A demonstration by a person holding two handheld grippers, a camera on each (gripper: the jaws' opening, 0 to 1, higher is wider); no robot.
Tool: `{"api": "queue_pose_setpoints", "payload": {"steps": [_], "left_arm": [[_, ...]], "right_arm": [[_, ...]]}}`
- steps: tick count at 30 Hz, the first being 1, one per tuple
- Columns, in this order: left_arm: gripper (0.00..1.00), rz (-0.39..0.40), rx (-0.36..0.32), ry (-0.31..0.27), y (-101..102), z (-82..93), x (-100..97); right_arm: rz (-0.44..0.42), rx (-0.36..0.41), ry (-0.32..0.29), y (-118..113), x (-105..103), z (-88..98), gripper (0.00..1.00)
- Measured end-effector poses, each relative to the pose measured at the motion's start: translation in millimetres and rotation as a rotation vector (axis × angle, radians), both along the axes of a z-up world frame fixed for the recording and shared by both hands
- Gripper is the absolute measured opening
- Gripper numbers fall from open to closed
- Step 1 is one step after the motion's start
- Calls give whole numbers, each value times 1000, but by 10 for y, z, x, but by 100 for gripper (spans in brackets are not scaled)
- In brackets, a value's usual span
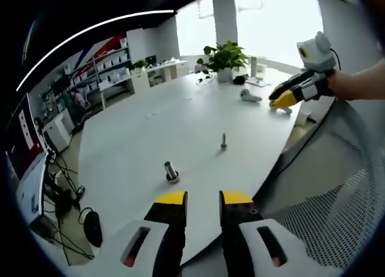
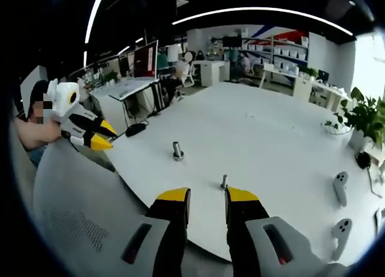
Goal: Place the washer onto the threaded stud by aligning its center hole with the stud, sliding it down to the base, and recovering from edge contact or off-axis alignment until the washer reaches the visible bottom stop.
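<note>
Both grippers hover off the table edge with nothing between their slightly parted jaws: the left gripper (image 1: 203, 197) at the bottom of the left gripper view, the right gripper (image 2: 207, 196) at the bottom of the right gripper view. The threaded stud (image 1: 223, 141) stands mid-frame on the white table (image 1: 150, 126), with a second upright piece (image 1: 171, 171) nearer the lower left that seems to wear a ring at its base; I cannot tell whether that is the washer. The risk is a wrong or clumsy pick of so small a part, and then a tilted washer catching on the stud's threads.

The washer (image 1: 172, 178) at the stud's (image 1: 170, 169) foot is too small to make out clearly; the bolt's (image 2: 224, 181) base hides behind the right gripper (image 2: 207, 199).
</note>
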State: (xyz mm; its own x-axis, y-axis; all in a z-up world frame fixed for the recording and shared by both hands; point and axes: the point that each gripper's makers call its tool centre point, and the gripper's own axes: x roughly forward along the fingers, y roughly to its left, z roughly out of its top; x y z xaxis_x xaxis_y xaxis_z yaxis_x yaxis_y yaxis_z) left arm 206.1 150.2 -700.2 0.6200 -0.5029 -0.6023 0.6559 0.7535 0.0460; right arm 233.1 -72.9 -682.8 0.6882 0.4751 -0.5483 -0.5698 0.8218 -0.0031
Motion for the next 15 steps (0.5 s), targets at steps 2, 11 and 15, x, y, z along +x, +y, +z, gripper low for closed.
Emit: {"api": "queue_pose_setpoints", "payload": {"steps": [2,11,15], "left_arm": [[21,2,-29,3,-33,19,-11],[21,9,-33,-8,-45,42,6],[21,11,-31,-17,-50,50,16]], "right_arm": [[10,-52,-22,-14,26,-32,25],[9,-20,-21,-28,18,-37,25],[-5,-13,19,-51,32,-103,25]]}}
